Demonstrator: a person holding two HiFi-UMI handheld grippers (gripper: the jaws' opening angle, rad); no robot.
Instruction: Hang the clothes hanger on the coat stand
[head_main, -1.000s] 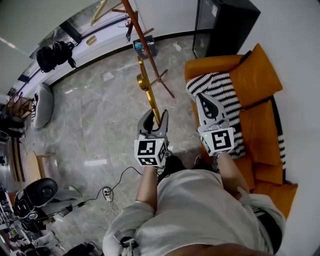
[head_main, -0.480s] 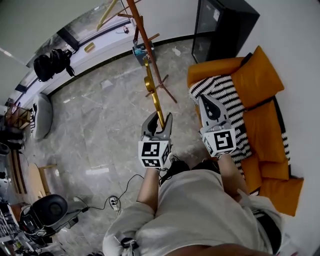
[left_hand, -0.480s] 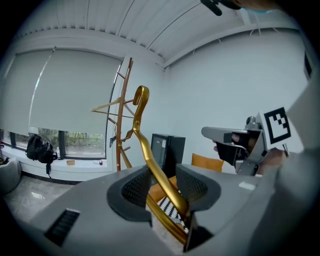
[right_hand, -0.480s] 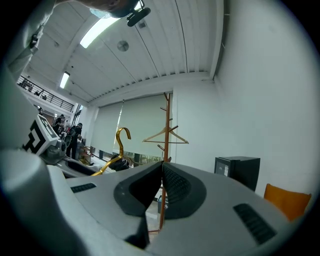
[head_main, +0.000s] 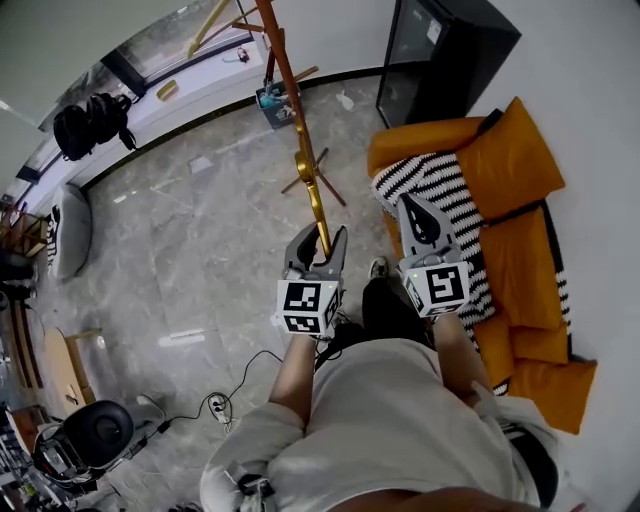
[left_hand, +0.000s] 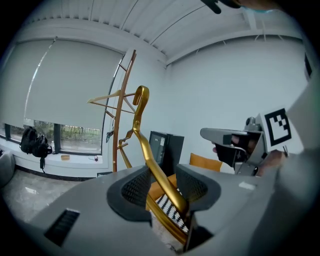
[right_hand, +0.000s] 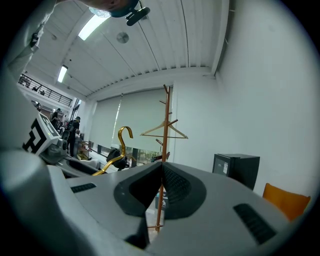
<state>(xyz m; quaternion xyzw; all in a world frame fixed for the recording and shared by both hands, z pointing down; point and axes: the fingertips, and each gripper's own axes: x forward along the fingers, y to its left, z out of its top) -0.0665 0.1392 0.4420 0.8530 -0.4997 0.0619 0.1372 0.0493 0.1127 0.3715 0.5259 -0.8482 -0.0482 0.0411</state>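
My left gripper (head_main: 316, 243) is shut on the lower arm of a gold clothes hanger (head_main: 311, 195), which points forward and up toward the wooden coat stand (head_main: 283, 60). In the left gripper view the gold hanger (left_hand: 143, 137) runs between the pads of the left gripper (left_hand: 162, 182), its hook raised and short of the coat stand (left_hand: 123, 107). A pale hanger (left_hand: 106, 98) hangs on one peg. My right gripper (head_main: 417, 210) is shut and empty over the sofa. In the right gripper view, the right gripper (right_hand: 161, 169) faces the stand (right_hand: 167, 125).
An orange sofa (head_main: 515, 150) with a black-and-white striped throw (head_main: 455, 185) lies at the right. A black cabinet (head_main: 440, 50) stands in the far corner. A backpack (head_main: 85, 125) sits on the window sill, a blue box (head_main: 272, 100) by the stand's foot, and cables (head_main: 215, 400) lie on the floor.
The person has stepped a little nearer the stand. The gold hanger's hook end now overlaps the lower pole in the head view. Both grippers keep their grip state.
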